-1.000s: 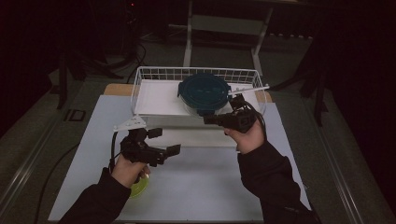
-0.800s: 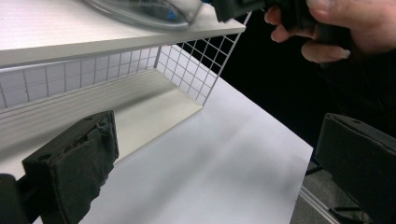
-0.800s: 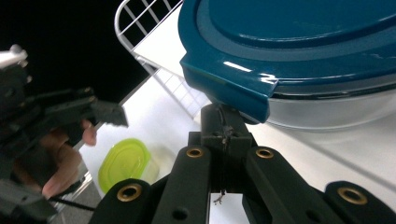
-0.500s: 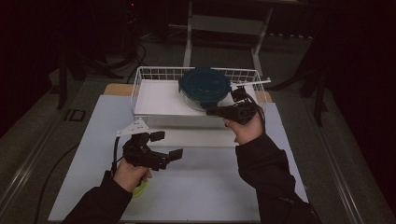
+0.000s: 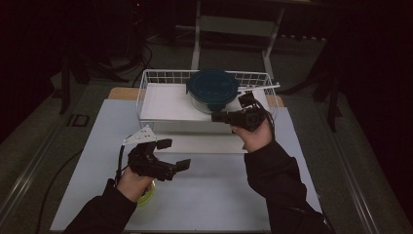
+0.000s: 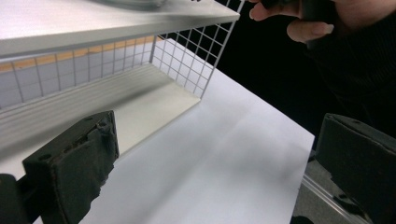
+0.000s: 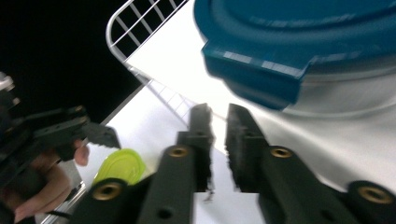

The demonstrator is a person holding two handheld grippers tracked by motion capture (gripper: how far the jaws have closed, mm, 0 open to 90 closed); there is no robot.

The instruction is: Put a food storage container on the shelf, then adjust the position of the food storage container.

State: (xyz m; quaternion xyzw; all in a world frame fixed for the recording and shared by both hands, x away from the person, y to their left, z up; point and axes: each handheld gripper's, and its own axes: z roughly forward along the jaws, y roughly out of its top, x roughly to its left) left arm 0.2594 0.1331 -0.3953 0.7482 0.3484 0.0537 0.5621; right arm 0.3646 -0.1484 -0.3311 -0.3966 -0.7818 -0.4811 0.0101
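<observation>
The wire basket (image 5: 146, 95) stands at the far middle of the white surface (image 5: 214, 195), and everything else sits around it. Inside the basket, toward its right end, rests the container (image 5: 213, 100), a clear tub closed with a round blue lid (image 5: 212, 84).

The right claw (image 5: 220, 118) hovers at the basket's front right corner, just below the container. Its jaws have just been opening; in the right gripper view the right claw (image 7: 218, 140) shows only a narrow slit between the black pads, with nothing in it and the lid's tab just beyond the tips.

The left claw (image 5: 175, 153) is well in front of the basket, toward its left end, above bare surface. Its jaws stand wide apart and empty.

A yellow-green object (image 5: 146, 197) lies under the left hand (image 5: 134, 180), farther still from the basket.
</observation>
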